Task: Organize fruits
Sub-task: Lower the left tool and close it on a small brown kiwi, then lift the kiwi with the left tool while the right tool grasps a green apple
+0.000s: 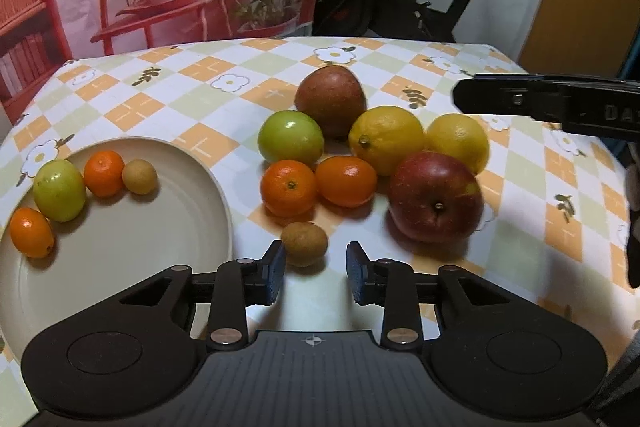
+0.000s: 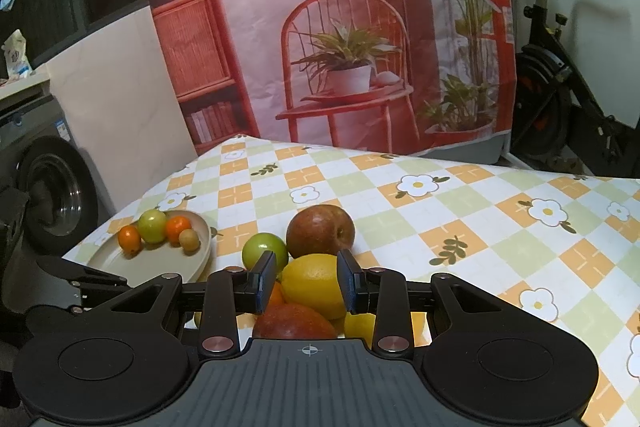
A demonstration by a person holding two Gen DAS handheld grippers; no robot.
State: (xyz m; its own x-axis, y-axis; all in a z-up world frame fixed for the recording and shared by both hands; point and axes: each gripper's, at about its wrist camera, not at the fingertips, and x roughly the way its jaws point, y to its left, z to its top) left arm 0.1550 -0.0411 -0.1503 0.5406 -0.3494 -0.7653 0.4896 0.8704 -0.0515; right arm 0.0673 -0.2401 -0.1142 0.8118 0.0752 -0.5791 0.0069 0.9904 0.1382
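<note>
A small round brown fruit (image 1: pixel 304 243) lies just beyond the left gripper (image 1: pixel 316 273), whose jaws are parted and hold nothing; it is judged the next pick for the round beige plate (image 1: pixel 192 247) left of it. The right gripper (image 2: pixel 306 281) hovers empty, slightly open, over the yellow lemon (image 2: pixel 314 285).

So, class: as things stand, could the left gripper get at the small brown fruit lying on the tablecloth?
Probably yes. The small brown fruit lies just ahead of the left gripper, near its parted fingers, with nothing between; the oranges sit farther back.
</note>
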